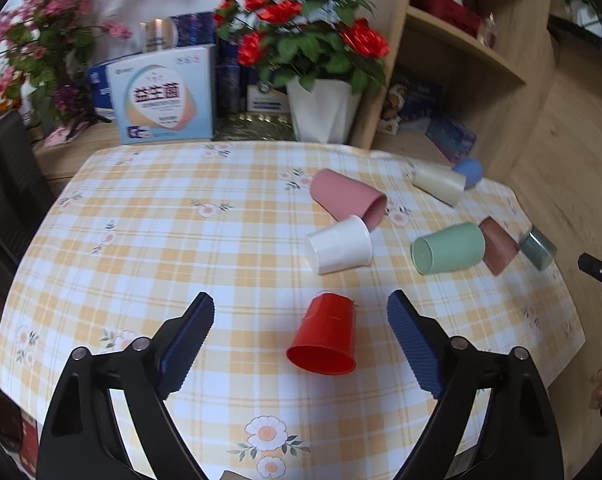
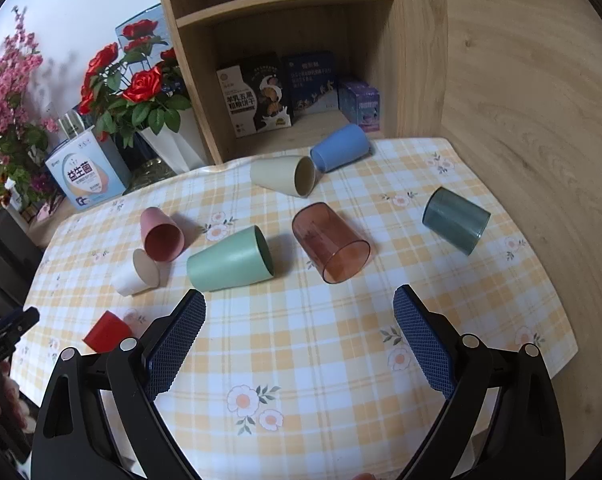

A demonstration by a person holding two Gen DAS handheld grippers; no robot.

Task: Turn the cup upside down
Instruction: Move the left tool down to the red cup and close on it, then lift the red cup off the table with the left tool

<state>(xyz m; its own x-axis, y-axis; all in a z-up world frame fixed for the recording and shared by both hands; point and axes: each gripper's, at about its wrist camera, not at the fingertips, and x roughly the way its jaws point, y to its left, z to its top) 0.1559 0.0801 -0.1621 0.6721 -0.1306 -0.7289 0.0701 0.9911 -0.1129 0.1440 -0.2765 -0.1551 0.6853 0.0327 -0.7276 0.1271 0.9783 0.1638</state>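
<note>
**Left wrist view: red cup framed between spread fingers, not yet gripped**

Left wrist view puts the red cup point(image 1: 324, 336) on its side on the checked tablecloth point(image 1: 149, 248), mouth toward the camera, base pointing away. Sits between the tips of the left gripper point(image 1: 301, 308), jaws spread wide, touching nothing. Probably lined up this way so the fingers can close across the cup's sides, leaving room to turn the wrist and set the rim down on the cloth.

Just beyond: a white cup point(image 1: 339, 245) on its side, rim touching the mouth of a pink cup point(image 1: 347, 199). To the right, a green cup point(image 1: 448, 248) with base toward the lens, a brown see-through cup point(image 1: 498, 245) just behind it, then a grey-green cup point(image 1: 538, 249). Farther back, a cream cup point(image 1: 438, 183) and a blue cup point(image 1: 468, 171) at the far edge. All tipped over, none inverted, so the task looks barely started.

Right wrist view shows the right gripper point(image 2: 299, 312) equally wide open and empty, held over bare cloth, with the green cup point(image 2: 229, 260) and brown cup point(image 2: 330, 245) just ahead of its tips. Seems parked clear so as not to crowd the left side's approach.

Behind the table: a white pot of red roses point(image 1: 321, 110), a pale blue box point(image 1: 165, 96) and a wooden shelf point(image 1: 465, 52).

Main risk: a light cup rolling or sliding as one finger meets it first.
</note>
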